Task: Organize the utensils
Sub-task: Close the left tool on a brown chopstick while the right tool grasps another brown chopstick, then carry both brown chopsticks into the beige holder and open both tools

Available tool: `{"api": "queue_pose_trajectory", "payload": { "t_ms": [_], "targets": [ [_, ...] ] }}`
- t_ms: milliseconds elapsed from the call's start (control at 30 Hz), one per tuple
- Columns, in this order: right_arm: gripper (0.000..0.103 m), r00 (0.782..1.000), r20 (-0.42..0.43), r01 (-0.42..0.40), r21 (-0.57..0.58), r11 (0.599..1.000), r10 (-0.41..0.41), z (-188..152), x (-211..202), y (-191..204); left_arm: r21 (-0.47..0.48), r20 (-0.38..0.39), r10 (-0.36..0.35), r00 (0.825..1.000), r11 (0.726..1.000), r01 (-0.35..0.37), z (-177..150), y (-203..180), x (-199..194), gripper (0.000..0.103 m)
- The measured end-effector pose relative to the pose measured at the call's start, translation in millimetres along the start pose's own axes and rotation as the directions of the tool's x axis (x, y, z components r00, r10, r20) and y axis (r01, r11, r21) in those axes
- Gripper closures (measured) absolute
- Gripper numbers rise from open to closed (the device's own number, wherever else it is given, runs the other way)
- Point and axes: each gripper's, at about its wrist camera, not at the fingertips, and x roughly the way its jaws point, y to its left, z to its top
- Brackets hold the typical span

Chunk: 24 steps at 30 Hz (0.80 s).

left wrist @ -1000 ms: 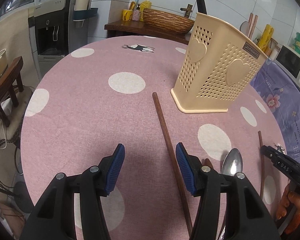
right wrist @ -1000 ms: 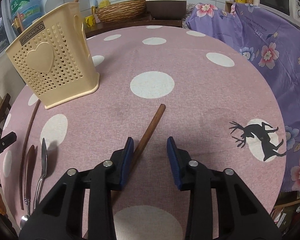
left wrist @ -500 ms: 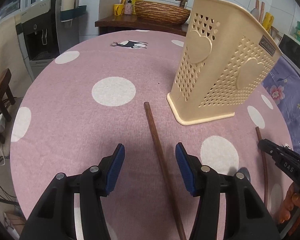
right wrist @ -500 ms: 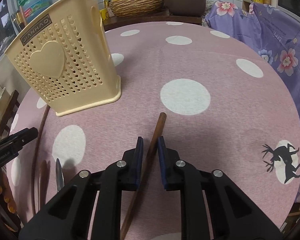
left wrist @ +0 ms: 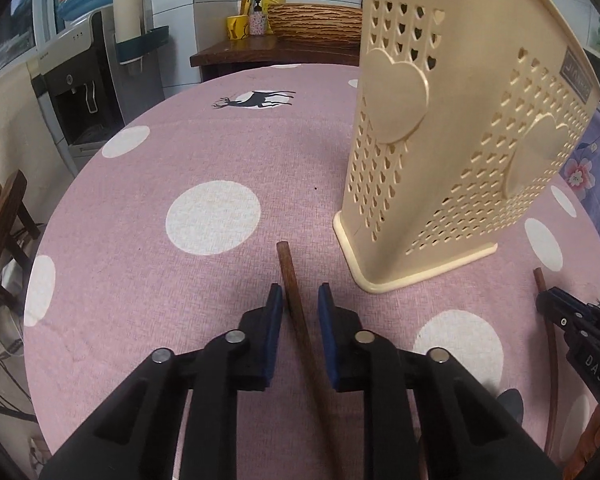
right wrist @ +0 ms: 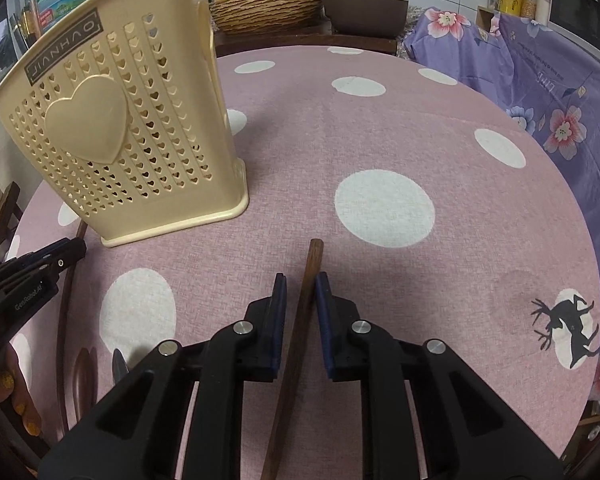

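Both grippers have slid forward along their chopsticks toward the cream utensil holder (left wrist: 452, 152), and both pairs of jaws have just been closing. The left gripper (left wrist: 300, 300) went from wide open to narrow around the left chopstick (left wrist: 294, 292), which now runs between its blue pads. The right gripper (right wrist: 302, 288) has drawn in on the right chopstick (right wrist: 310, 276).

In both wrist views a sliver of tablecloth seems to show between stick and pad, so I judge each grip nearly shut, though real pressure is not certain. Each stick lies flat on the pink polka-dot tablecloth (left wrist: 140, 240), its blunt end poking just past the fingertips, the left one near the holder's base and the right one further off.

The main risk is a thin round stick rolling or pivoting out if the pads catch it off-centre as it lifts. Held near one end, the long tail would droop and swing, and could clip the holder's wall or miss its opening. A third chopstick (left wrist: 550, 360) lies just beside the right gripper in the left view, with a metal spoon (right wrist: 119, 364) and a wooden spoon (right wrist: 84, 380) near the left one; a dragging tail could scatter them.
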Motion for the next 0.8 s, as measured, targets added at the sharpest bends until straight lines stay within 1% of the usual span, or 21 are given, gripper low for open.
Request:
{"api": "queue_pose_trajectory", "payload": {
  "t_ms": [33, 67, 133, 333, 467, 533, 633, 700, 800],
  "targets": [
    [0.092, 1.0, -0.006, -0.019, 0.011, 1.0, 0.019, 1, 1, -1, 0.006, -0.001, 0.0, 1.0, 1.0, 0.0, 0, -1, 0, 0.091],
    [0.094, 0.999, -0.01, -0.03, 0.019, 0.999, 0.031, 2, 1, -2, 0.008, -0.002, -0.004, 1.0, 1.0, 0.004, 0, -2, 0, 0.093],
    [0.094, 0.999, -0.011, -0.052, 0.028, 0.998, 0.053, 3, 2, -4, 0.008, -0.004, -0.013, 1.0, 1.0, 0.013, 0, -1, -1, 0.094],
    [0.094, 0.997, -0.01, -0.079, 0.04, 0.996, 0.08, 3, 2, -6, -0.004, -0.003, -0.031, 1.0, 1.0, 0.031, -1, 1, -2, 0.094],
    [0.094, 0.993, -0.003, -0.117, 0.066, 0.991, 0.117, 4, 4, -11, -0.022, -0.001, -0.056, 0.998, 0.998, 0.056, -1, 4, -3, 0.094],
    [0.095, 0.99, 0.012, -0.141, 0.075, 0.987, 0.141, 4, 0, -14, -0.026, 0.023, -0.057, 0.998, 0.998, 0.058, -1, 6, -9, 0.094],
    [0.095, 0.984, 0.051, -0.175, 0.083, 0.981, 0.171, 5, -13, -19, -0.049, 0.06, -0.089, 0.994, 0.995, 0.092, -1, 11, -23, 0.095],
    [0.095, 0.972, 0.077, -0.229, 0.099, 0.968, 0.222, 6, -26, -24, -0.059, 0.09, -0.109, 0.99, 0.992, 0.115, -1, 13, -36, 0.095],
    [0.095, 0.951, 0.126, -0.295, 0.104, 0.95, 0.282, 9, -48, -30, -0.067, 0.154, -0.147, 0.977, 0.985, 0.159, 0, 18, -66, 0.095]
  ]
}}
